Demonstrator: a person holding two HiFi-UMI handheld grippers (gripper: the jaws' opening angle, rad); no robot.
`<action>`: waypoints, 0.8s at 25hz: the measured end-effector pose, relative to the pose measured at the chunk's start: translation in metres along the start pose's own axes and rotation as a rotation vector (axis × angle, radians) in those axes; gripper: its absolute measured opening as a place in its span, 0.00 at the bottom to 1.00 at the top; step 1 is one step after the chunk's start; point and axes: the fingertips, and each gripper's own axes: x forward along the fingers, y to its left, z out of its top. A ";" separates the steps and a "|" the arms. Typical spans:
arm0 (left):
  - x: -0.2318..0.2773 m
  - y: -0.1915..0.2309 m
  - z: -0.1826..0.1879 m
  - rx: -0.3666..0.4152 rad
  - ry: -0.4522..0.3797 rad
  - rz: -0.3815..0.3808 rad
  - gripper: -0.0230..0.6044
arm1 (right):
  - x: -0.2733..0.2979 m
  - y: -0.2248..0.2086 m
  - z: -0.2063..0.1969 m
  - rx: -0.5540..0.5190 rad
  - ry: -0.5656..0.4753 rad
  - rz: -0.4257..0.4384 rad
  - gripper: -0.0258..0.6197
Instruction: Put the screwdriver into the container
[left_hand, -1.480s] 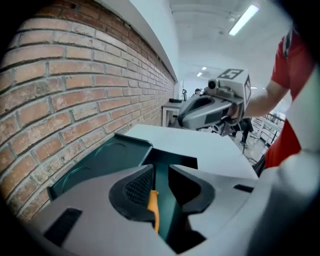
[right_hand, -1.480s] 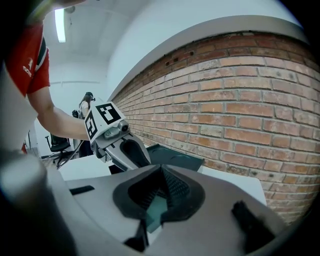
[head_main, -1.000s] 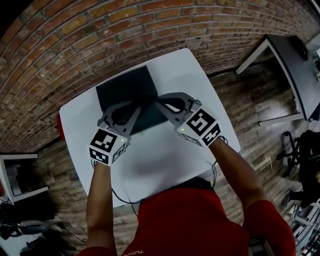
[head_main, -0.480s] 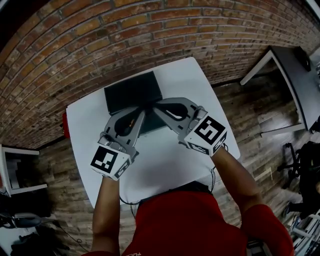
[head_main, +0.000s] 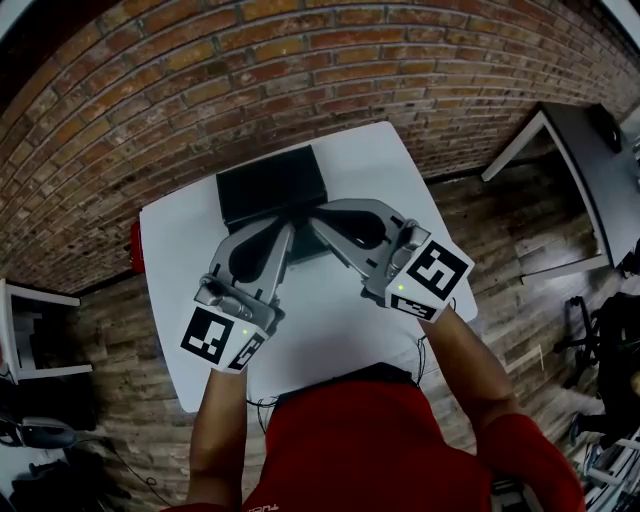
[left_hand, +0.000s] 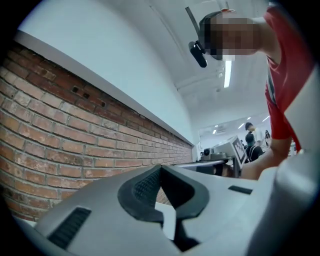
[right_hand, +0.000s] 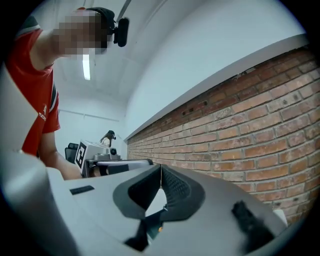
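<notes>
A black container (head_main: 268, 184) lies at the far side of the white table (head_main: 340, 305). My left gripper (head_main: 289, 229) and right gripper (head_main: 316, 214) point toward each other, tips nearly meeting over the container's near edge. Both are shut with nothing between the tips. In the left gripper view the left gripper (left_hand: 160, 168) has its ribbed pads pressed together, aimed at the brick wall. The right gripper (right_hand: 161, 168) looks the same in its own view. I cannot make out the screwdriver; only a tiny orange speck (right_hand: 160, 228) shows low behind the right jaws.
A brick wall (head_main: 200, 70) runs behind the table. A red object (head_main: 136, 247) sits at the table's left edge. Wooden floor surrounds it, with a dark desk (head_main: 590, 150) to the right. People stand in the background (left_hand: 248, 135).
Both grippers have drawn back from over the container's middle to its near edge, tips still close together. An orange glimpse under the left gripper half a second ago no longer shows.
</notes>
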 end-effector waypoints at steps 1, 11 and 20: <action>-0.002 -0.002 0.002 0.002 -0.004 -0.002 0.06 | -0.001 0.002 0.002 0.001 -0.008 -0.001 0.09; -0.015 -0.018 0.016 0.022 -0.023 -0.016 0.06 | -0.007 0.025 0.017 -0.048 -0.047 -0.007 0.09; -0.017 -0.024 0.018 0.015 -0.028 -0.021 0.06 | -0.014 0.028 0.016 -0.062 -0.031 -0.029 0.09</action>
